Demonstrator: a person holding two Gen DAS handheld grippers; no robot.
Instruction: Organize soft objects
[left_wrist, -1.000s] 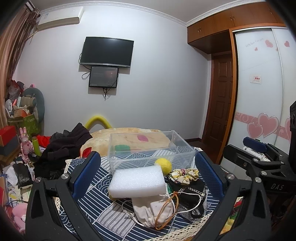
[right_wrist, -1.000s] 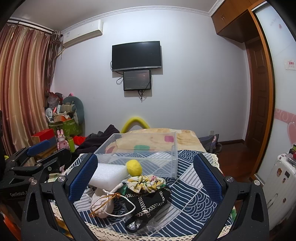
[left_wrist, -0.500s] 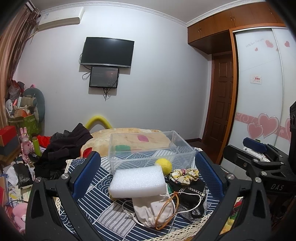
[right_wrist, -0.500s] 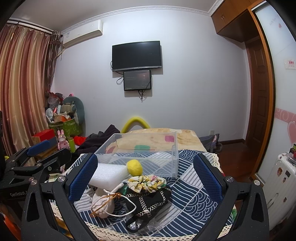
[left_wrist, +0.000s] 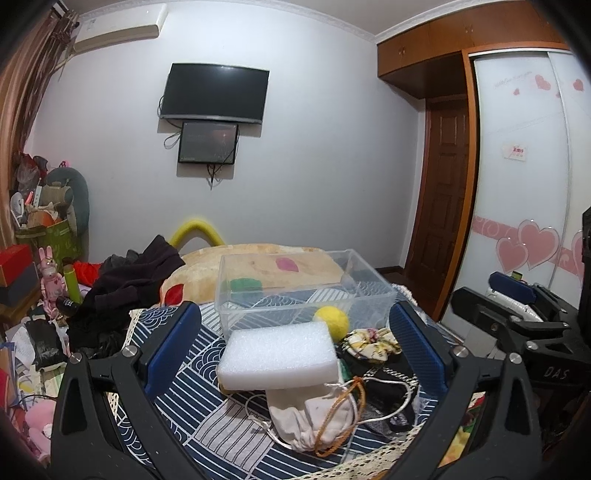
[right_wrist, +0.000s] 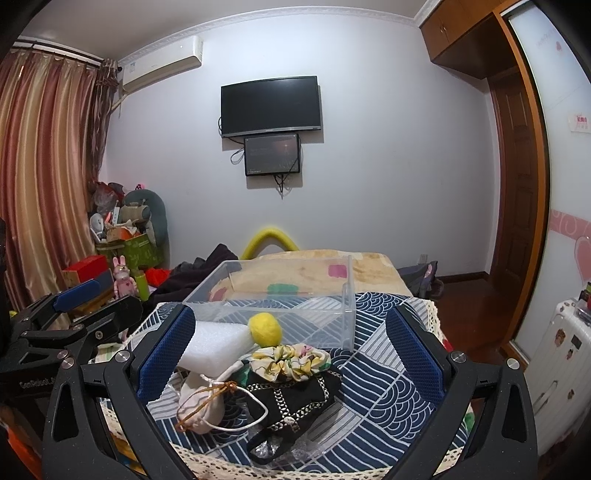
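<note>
A pile of soft things lies on the blue patterned tablecloth (left_wrist: 207, 417): a white foam block (left_wrist: 279, 354), a yellow felt ball (left_wrist: 331, 319), a floral scrunchie (left_wrist: 371, 341), a cream drawstring pouch (left_wrist: 314, 415) and a black patterned pouch (right_wrist: 295, 398). Behind them stands an empty clear plastic bin (left_wrist: 295, 291). My left gripper (left_wrist: 293, 343) is open and empty, its fingers either side of the pile. My right gripper (right_wrist: 288, 347) is open and empty too. The same foam block (right_wrist: 212, 345), ball (right_wrist: 265, 328), scrunchie (right_wrist: 290, 360), pouch (right_wrist: 201, 406) and bin (right_wrist: 280, 295) show in the right wrist view.
A bed with a beige blanket (left_wrist: 258, 258) and dark clothes (left_wrist: 125, 284) lies beyond the table. Clutter and boxes (left_wrist: 33, 266) fill the left side. A wardrobe (left_wrist: 524, 206) and a door (left_wrist: 439, 206) are at the right. A white suitcase (right_wrist: 561, 369) stands at the right.
</note>
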